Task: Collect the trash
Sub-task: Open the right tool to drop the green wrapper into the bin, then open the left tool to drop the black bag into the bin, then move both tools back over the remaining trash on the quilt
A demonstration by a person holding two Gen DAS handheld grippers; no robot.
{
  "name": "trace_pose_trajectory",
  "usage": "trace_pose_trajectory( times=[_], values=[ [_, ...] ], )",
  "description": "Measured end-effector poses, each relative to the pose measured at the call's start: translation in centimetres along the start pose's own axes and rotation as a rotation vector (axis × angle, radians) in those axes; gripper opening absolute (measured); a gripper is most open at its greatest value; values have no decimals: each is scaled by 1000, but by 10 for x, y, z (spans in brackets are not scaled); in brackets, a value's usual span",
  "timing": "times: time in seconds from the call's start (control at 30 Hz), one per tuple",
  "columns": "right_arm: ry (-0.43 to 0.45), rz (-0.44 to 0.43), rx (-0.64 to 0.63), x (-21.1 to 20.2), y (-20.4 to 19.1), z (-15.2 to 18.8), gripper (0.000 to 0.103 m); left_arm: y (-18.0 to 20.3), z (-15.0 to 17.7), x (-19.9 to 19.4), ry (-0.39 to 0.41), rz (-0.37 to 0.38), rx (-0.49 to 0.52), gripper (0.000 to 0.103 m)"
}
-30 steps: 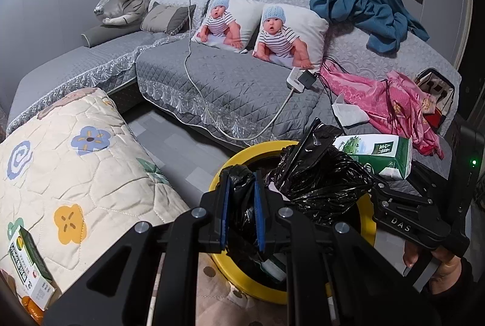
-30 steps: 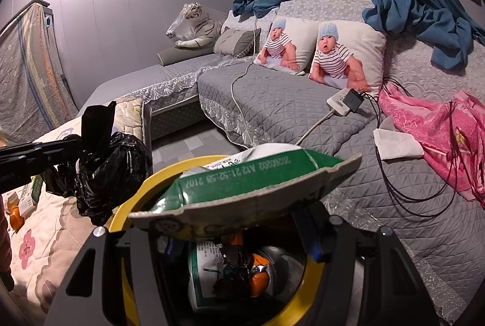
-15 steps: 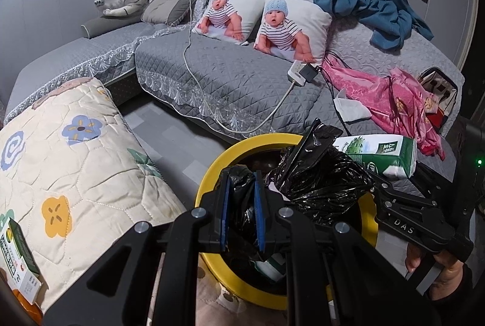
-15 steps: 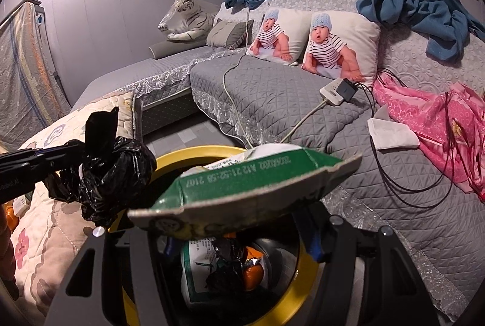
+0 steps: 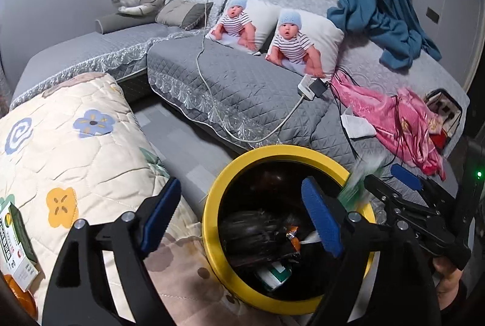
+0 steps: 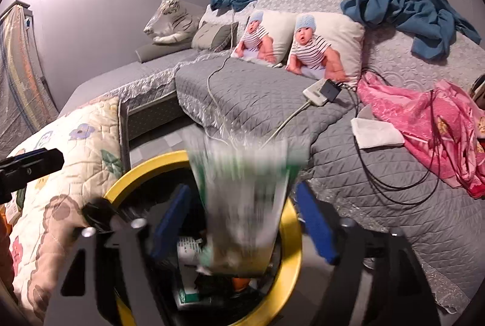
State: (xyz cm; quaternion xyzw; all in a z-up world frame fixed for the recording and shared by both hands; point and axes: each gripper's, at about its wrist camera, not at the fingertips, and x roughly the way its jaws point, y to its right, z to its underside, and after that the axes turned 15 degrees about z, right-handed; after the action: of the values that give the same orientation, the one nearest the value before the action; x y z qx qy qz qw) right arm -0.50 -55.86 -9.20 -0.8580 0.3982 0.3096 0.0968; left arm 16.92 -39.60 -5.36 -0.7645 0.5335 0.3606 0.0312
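Note:
A yellow-rimmed black bin [image 5: 285,153] stands on the floor below both grippers, and shows in the right wrist view [image 6: 291,250]. My left gripper [image 5: 239,220] is open and empty over the bin's left side. A crumpled black plastic bag [image 5: 254,232] lies inside the bin among other trash. My right gripper [image 6: 242,226] is open over the bin. A green and white carton [image 6: 242,198], blurred by motion, falls between its fingers into the bin. The carton shows in the left wrist view [image 5: 357,183] at the bin's right rim.
A floral quilted cushion [image 5: 75,150] lies left of the bin, with a small green carton [image 5: 15,244] on its near edge. A grey sofa [image 5: 242,89] behind holds baby-print pillows, a charger cable, a white tissue [image 5: 357,126] and pink cloth [image 5: 394,120].
Both grippers have opened. The black bag dropped from my left gripper into the bin. The green carton left my right gripper and is falling into the bin.

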Motion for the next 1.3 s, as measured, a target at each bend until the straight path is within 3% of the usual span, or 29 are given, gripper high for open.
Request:
trace_pose_trajectory(
  times=[0.3, 0.57, 0.87, 1.1, 1.3],
  values=[
    [20, -20, 2, -11, -4, -7, 73, -17, -3, -22, 56, -11, -54, 87],
    [40, -75, -21, -22, -27, -13, 74, -40, -6, -67, 137, -63, -57, 92],
    [47, -206, -71, -37, -79, -19, 77, -98, 3, -137, 180, -194, -98, 94],
    [60, -334, -156, -52, -145, -21, 80, -157, 32, -204, 179, -380, -129, 94],
    [71, -444, -255, -73, -206, -14, 80, -199, 60, -253, 182, -476, -194, 95]
  ],
)
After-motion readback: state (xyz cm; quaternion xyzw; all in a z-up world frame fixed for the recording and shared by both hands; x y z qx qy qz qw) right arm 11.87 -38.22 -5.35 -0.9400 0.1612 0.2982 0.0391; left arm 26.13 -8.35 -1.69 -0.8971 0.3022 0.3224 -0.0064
